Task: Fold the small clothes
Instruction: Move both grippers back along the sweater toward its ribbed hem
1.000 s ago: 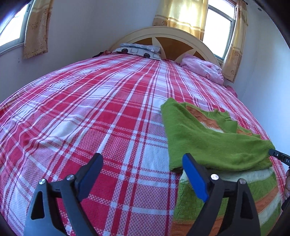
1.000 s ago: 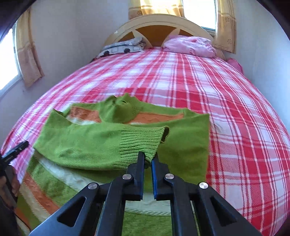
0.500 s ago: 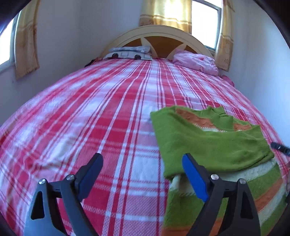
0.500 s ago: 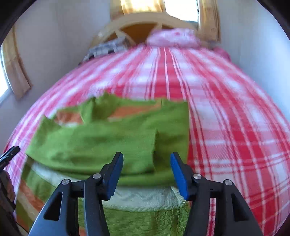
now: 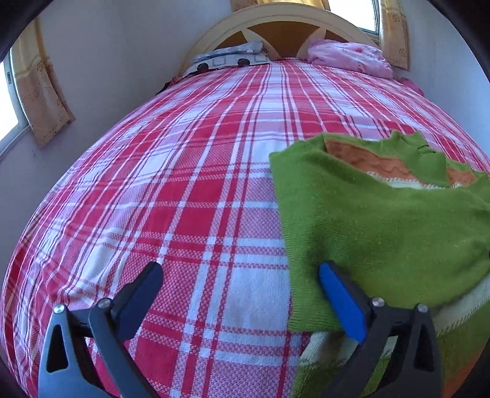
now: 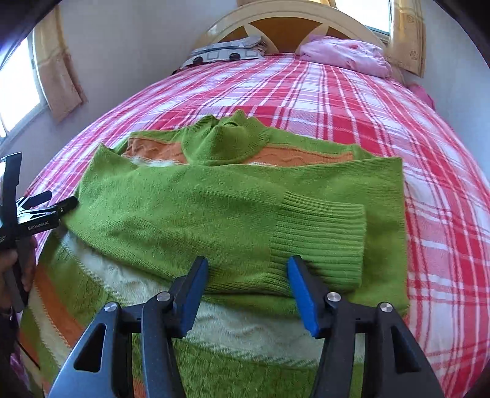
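A small green sweater (image 6: 232, 208) with orange and cream stripes lies on the red plaid bed (image 6: 352, 91), both sleeves folded across its chest. The ribbed cuff (image 6: 321, 238) of the top sleeve lies just ahead of my right gripper (image 6: 248, 287), which is open and empty above the sweater's middle. My left gripper (image 5: 242, 300) is open and empty at the sweater's left edge (image 5: 367, 220), its right finger over the folded shoulder, its left finger over bare bedspread (image 5: 183, 189). The left gripper also shows at the left edge of the right wrist view (image 6: 46, 211).
A wooden headboard (image 6: 284, 27) stands at the far end with a grey patterned pillow (image 6: 226, 52) and a pink bundle (image 6: 346, 55). Curtained windows are on both walls. Wide bedspread lies left of the sweater.
My right gripper has opened and let go of the sleeve cuff, which now lies flat across the sweater. My left gripper has moved closer to the sweater's left edge.
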Demonstrator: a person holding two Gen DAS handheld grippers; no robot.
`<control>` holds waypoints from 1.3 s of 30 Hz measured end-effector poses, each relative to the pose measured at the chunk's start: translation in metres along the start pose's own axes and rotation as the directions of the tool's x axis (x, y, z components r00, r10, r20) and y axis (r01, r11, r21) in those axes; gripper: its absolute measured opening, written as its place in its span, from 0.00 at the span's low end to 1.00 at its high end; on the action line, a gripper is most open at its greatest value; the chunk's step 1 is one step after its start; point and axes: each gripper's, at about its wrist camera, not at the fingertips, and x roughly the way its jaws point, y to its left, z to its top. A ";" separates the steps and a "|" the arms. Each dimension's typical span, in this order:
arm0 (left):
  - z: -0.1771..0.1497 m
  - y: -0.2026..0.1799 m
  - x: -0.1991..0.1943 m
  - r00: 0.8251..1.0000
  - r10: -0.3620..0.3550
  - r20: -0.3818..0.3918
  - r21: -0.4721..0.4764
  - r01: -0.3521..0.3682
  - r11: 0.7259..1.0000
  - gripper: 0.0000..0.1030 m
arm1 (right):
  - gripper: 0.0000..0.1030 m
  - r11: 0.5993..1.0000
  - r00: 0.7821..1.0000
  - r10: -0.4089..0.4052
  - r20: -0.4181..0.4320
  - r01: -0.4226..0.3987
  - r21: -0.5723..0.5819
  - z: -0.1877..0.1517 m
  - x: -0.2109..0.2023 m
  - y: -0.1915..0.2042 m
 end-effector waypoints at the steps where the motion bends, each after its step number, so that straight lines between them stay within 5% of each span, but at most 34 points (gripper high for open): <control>1: -0.002 -0.001 -0.003 1.000 0.003 0.010 0.002 -0.003 1.000 1.00 | 0.54 1.000 1.000 -0.014 0.003 0.014 0.005 0.000 -0.003 0.000; 27: -0.037 -0.001 -0.056 0.995 -0.059 0.075 -0.003 0.059 0.998 1.00 | 0.64 0.997 0.998 -0.061 0.016 0.060 0.051 -0.048 -0.035 -0.002; 39: -0.095 0.001 -0.134 0.978 -0.153 0.139 0.040 0.149 0.988 1.00 | 0.65 0.999 0.999 -0.036 -0.001 0.036 -0.010 -0.103 -0.083 0.018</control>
